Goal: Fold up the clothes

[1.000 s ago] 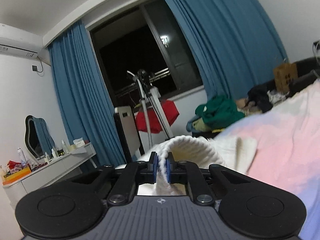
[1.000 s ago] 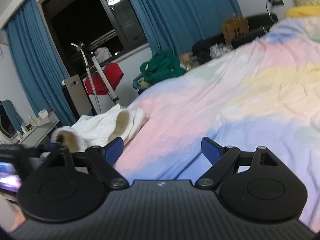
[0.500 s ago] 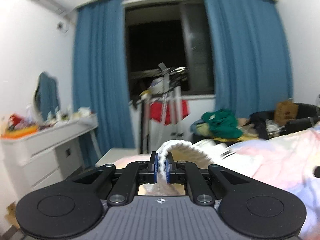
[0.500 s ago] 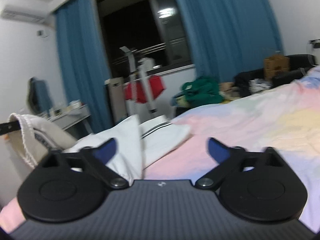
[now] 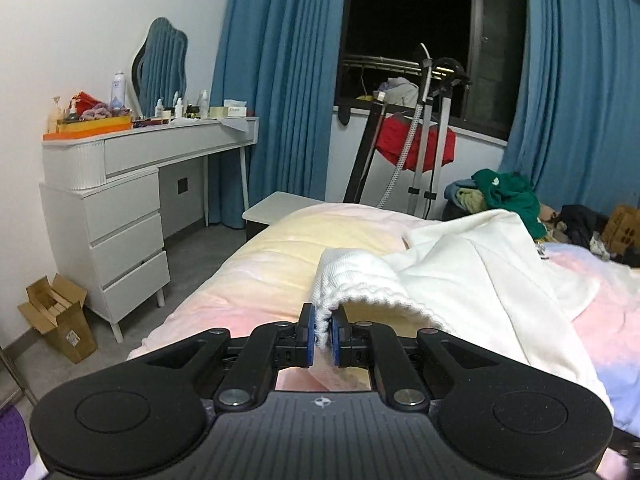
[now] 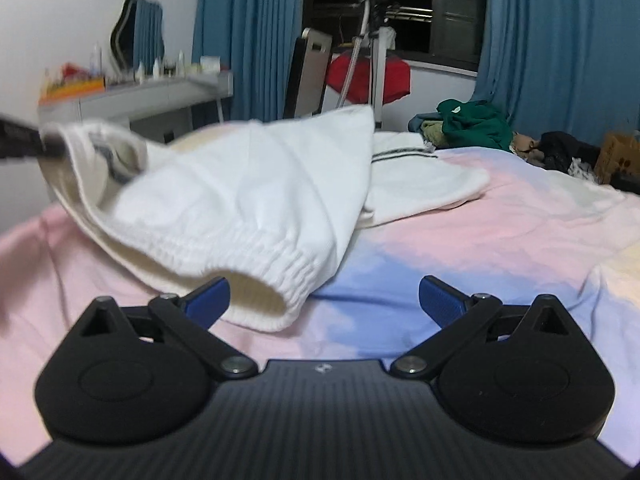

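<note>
- My left gripper (image 5: 323, 333) has its blue fingers (image 5: 306, 330) pressed onto the ribbed hem of the white knit garment (image 5: 460, 280), pinching a fold of it just above the bed.
- From that pinch the garment runs away to my right across the pastel bedspread (image 5: 260, 272); its far part lies flat on the bed.
- My right gripper (image 6: 324, 300) has its fingers (image 6: 208, 299) spread wide with nothing between them (the left one sits just under the garment's elastic hem (image 6: 280, 276), and I cannot tell whether it touches).
- In the right wrist view the garment (image 6: 248, 200) hangs lifted from its upper left corner, where a dark, blurred shape holds it, and sags down to the bedspread (image 6: 500, 240); a piece with two dark stripes (image 6: 400, 155) lies behind it.
- Off the bed stand a white dressing counter (image 5: 132, 184) with bottles and a wavy mirror (image 5: 162, 60), blue curtains (image 5: 280, 80), a garment steamer stand (image 5: 424, 128) and a heap of green clothes (image 5: 506, 194).
</note>
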Demonstrator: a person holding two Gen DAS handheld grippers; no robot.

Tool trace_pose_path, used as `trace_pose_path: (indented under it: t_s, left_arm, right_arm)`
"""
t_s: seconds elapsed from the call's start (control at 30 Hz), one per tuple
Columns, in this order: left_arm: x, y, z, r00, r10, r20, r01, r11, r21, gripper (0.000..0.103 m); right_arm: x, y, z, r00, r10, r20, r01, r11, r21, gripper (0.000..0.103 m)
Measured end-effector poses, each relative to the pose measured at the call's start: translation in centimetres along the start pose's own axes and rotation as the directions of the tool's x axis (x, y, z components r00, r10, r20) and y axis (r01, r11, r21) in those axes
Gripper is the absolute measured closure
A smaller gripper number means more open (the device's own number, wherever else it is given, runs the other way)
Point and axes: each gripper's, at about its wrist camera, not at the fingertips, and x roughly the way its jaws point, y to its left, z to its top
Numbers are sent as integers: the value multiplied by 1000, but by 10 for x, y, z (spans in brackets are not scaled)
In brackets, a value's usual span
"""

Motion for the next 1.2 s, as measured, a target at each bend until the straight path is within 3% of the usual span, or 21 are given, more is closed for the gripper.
trace_pose_path:
  t_s: [0.07,0.23,0.37,0.53,0.83,1.07,1.2]
  left_arm:
    - [-1,-12,-6,1000,6,4,-6,1000,24,94]
    - [12,-38,-10,1000,20,-5,-19,999,45,92]
    - [24,-47,-8,999,36,-12,-35,998,59,90]
    - [38,-54,-6,998,53,-17,-52,996,69,87]
    - [45,-64,-8,996,84,-9,-82,988,130,84]
    - [52,-62,-12,992,112,-49,-105,986,131,84]
    - [53,-61,-12,991,121,-53,-113,984,138,83]
  right_arm:
    - [11,6,-3,1000,0,-13,0,1000,-4,4]
    - [36,7,-3,999,-7,-49,10,999,49,25]
    - [49,3,-1,999,2,-45,3,994,106,28]
    - [57,1,0,999,16,-44,-10,992,124,43]
    - [57,0,1,999,27,-39,-21,989,144,48]
    - [53,0,2,999,33,-32,-27,985,168,49]
    - [51,-2,4,999,39,-30,-33,982,185,64]
